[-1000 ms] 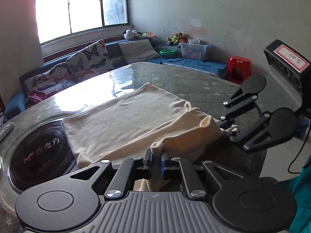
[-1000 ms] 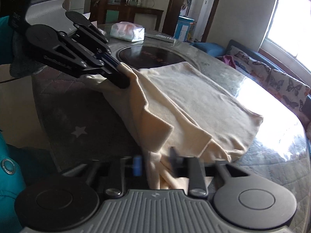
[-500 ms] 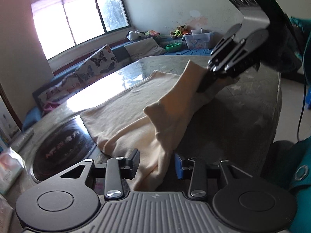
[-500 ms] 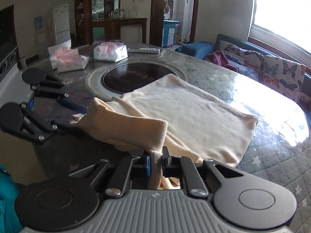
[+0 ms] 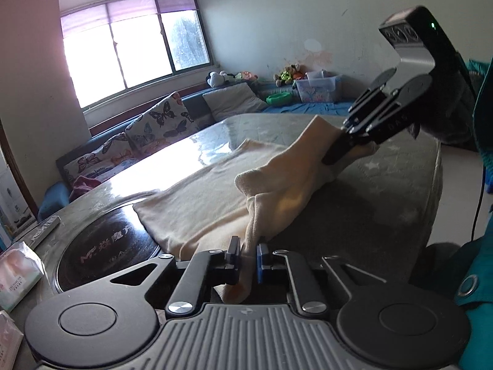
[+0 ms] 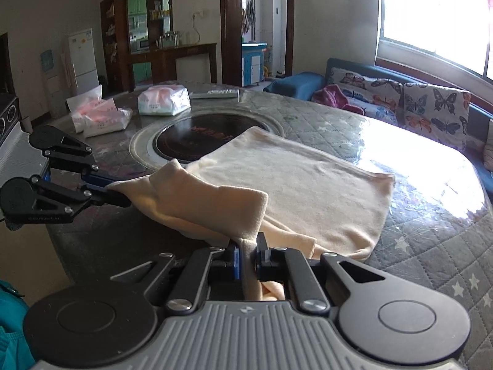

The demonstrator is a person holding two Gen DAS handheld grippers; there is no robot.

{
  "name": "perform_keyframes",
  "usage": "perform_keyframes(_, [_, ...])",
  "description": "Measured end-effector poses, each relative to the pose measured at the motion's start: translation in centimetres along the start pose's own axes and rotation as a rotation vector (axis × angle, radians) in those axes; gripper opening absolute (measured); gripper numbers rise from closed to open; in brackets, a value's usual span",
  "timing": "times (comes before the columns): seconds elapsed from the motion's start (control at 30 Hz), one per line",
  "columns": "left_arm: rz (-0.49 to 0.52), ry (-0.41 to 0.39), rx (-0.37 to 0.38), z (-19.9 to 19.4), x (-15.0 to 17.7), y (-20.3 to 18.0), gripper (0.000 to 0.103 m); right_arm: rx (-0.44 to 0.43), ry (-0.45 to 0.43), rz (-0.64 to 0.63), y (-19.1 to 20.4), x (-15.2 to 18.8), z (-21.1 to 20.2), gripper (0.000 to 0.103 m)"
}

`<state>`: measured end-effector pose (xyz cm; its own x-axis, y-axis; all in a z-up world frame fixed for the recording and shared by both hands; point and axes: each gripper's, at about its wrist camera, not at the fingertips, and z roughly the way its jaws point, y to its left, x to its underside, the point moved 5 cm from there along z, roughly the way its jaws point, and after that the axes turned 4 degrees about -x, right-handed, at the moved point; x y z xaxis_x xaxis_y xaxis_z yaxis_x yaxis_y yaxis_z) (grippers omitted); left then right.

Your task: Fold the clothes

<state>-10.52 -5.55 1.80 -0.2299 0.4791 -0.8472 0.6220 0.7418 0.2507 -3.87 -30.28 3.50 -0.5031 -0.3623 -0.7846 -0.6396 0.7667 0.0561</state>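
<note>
A round table [image 6: 416, 246] under a star-quilted cover and clear sheet carries a cream garment [image 6: 308, 185] spread flat from beside the black induction hob [image 6: 197, 141] at the centre toward the near edge, where its nearest flap is lifted clear of the surface. Two tissue packs [image 6: 163, 100] and a remote control [image 6: 215, 93] sit near the far edge. The left gripper [image 5: 246, 254] is clenched on one end of the raised flap and the right gripper [image 6: 246, 254] is clenched on the other end, the cloth sagging between them.

Soft matt cream cloth garment [image 6: 292, 182] lies on a glossy tabletop [image 6: 416, 154].
</note>
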Motion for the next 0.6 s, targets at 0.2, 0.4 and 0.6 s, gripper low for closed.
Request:
perform_keyframes(0.2, [-0.058, -0.021, 0.054, -5.1, -0.8, -1.2, 0.011, -0.039, -0.01, -0.042, 2.2, 0.9, -4.2, 0.008])
perform_keyframes(0.4, [-0.104, -0.007, 0.082, -8.4, -0.6, -2.4, 0.011, -0.096, 0.058, -0.076, 5.6, 2.2, -7.1, 0.008])
perform_keyframes(0.6, [-0.156, -0.04, 0.037, -6.3, -2.0, 0.4, 0.011, -0.08, 0.03, -0.097, 5.0, -0.4, -7.0, 0.008])
